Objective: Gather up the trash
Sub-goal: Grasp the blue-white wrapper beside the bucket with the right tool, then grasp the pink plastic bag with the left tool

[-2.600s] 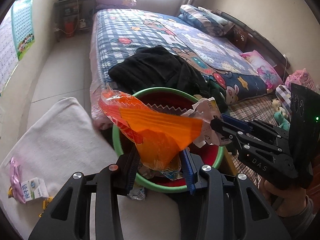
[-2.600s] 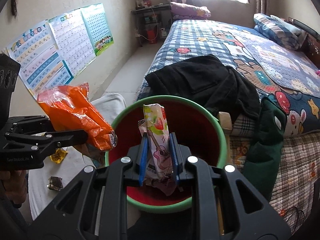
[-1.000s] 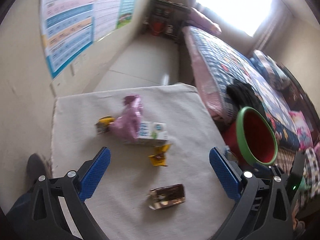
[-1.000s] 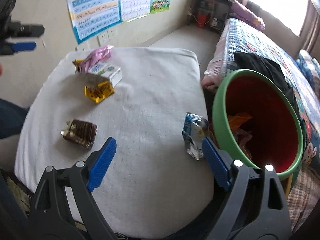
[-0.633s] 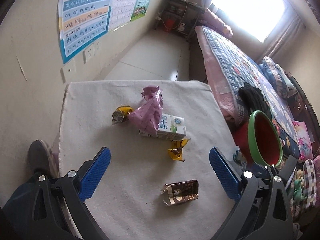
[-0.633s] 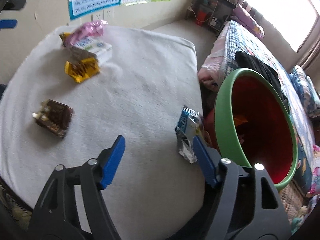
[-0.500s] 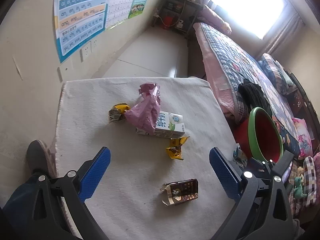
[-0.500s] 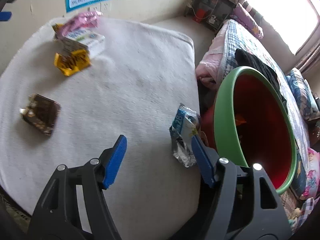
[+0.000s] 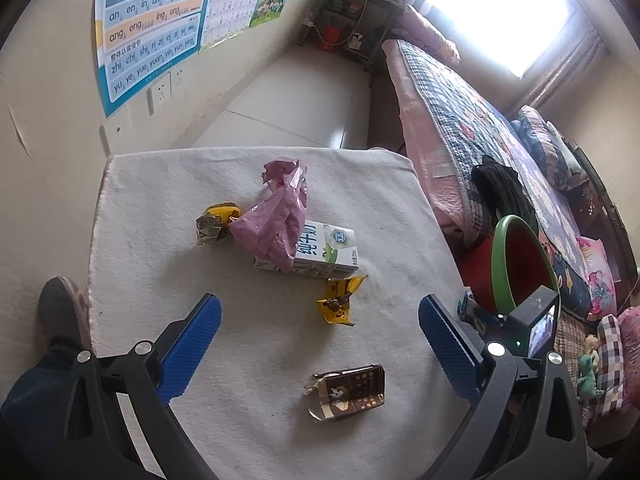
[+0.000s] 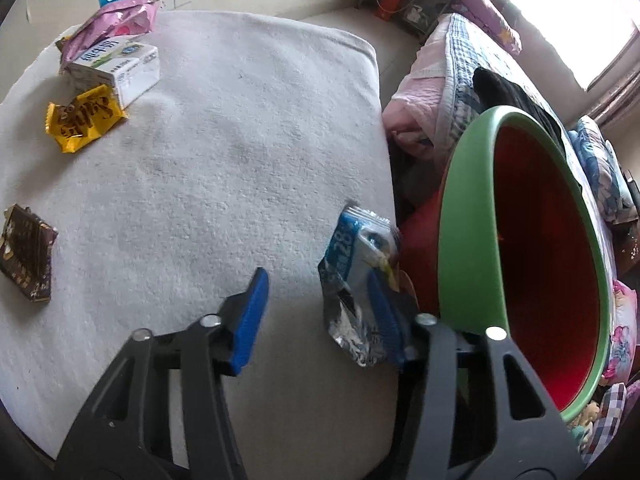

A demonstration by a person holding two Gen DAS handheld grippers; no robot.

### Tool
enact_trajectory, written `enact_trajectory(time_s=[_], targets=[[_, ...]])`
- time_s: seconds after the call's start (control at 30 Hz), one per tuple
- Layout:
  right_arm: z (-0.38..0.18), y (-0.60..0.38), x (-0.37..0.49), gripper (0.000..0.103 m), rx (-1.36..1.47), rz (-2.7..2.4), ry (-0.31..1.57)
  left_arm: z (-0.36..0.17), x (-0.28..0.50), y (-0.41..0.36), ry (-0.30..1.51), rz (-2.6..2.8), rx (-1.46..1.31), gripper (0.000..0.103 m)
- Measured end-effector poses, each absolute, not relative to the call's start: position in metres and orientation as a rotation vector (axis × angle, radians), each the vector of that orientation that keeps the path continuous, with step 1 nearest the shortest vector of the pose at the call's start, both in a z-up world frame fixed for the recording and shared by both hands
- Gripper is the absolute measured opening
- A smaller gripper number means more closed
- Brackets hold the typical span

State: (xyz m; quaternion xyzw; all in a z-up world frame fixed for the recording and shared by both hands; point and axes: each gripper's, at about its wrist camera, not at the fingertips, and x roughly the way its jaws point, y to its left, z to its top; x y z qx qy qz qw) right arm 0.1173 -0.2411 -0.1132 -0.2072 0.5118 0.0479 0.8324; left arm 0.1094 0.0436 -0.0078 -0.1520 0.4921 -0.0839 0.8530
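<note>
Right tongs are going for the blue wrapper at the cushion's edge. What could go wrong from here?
1. The blue wrapper lies at the cushion edge beside the bin; a nudge could drop it into the gap.
2. The right tongs have been closing, but only one pad is near the wrapper, so they may pinch just its edge or miss.

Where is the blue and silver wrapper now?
In the right wrist view the wrapper lies at the right edge of the white mat, beside the green bin, against the right gripper's right finger.
</note>
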Motion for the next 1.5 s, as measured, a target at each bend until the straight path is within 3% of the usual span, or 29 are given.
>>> enact_trajectory(time_s=[0.07,0.17,0.3,0.8,1.27,1.5], targets=[[-0.116,-0.243,0.12,0.034,-0.436,0.094,1.094,-0.008,0.109,0.044,1.037,-0.175,-0.32,0.095],[-0.117,-0.245,0.123,0.01,-0.437,0.087,1.103,-0.009,0.109,0.046,1.038,-0.169,-0.325,0.095],[-0.113,-0.244,0.122,0.005,-0.444,0.091,1.093,-0.008,0.11,0.049,1.036,-0.166,-0.324,0.095],[-0.071,-0.219,0.113,0.004,-0.396,0.155,1.011,0.0,0.116,0.066,1.067,-0.15,-0.303,0.095],[-0.057,-0.207,0.124,0.004,-0.333,0.208,0.973,-0.024,0.191,0.042,1.116,-0.174,-0.173,0.094],[-0.062,-0.21,0.131,0.004,-0.281,0.234,0.985,-0.066,0.23,0.023,1.173,-0.168,-0.11,0.075]])
